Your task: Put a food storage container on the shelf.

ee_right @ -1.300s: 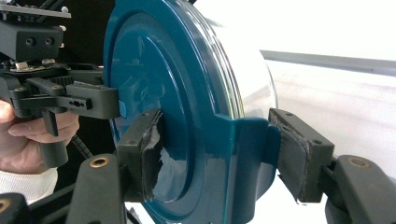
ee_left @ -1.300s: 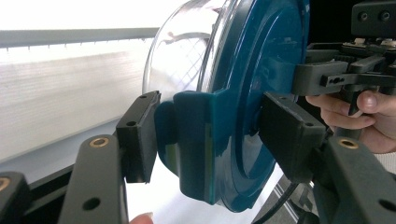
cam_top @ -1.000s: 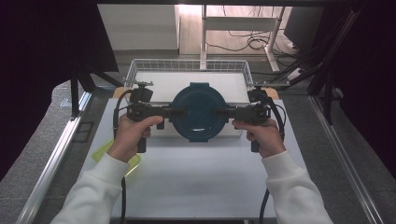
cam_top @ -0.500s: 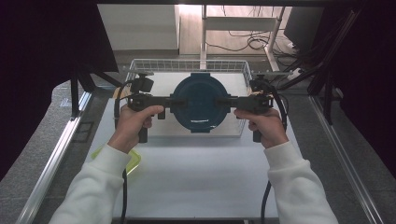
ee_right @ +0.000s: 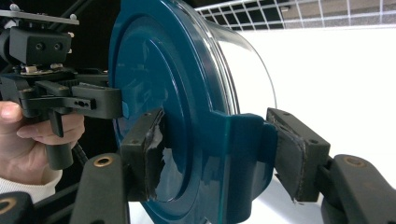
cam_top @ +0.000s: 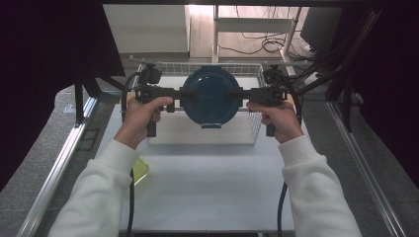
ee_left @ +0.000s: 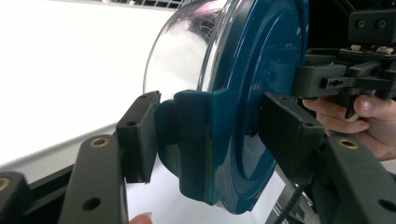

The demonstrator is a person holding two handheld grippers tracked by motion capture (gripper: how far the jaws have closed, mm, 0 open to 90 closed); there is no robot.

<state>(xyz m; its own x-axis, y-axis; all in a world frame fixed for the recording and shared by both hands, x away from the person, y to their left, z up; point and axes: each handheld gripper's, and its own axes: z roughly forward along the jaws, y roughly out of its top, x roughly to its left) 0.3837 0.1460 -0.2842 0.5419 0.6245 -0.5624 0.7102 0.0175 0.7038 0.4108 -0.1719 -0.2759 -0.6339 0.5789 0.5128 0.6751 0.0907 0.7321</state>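
Container (cam_top: 211,96) with teal lid, carried over wire basket (cam_top: 253,129), clear of table (cam_top: 207,182). Pinched at opposite lid tabs: left gripper (ee_left: 205,135) on one, right gripper (ee_right: 217,151) on other. Mid-transfer, judging by pose. Next: level, matched lowering into basket, then release.

A lab-type recording setup was seen, white table (cam_top: 207,182) framed by metal rails (cam_top: 54,168), black curtains (cam_top: 44,59) hung on both sides, loose cables (cam_top: 262,47) left on the floor behind, wire basket (cam_top: 197,69) parked on the table
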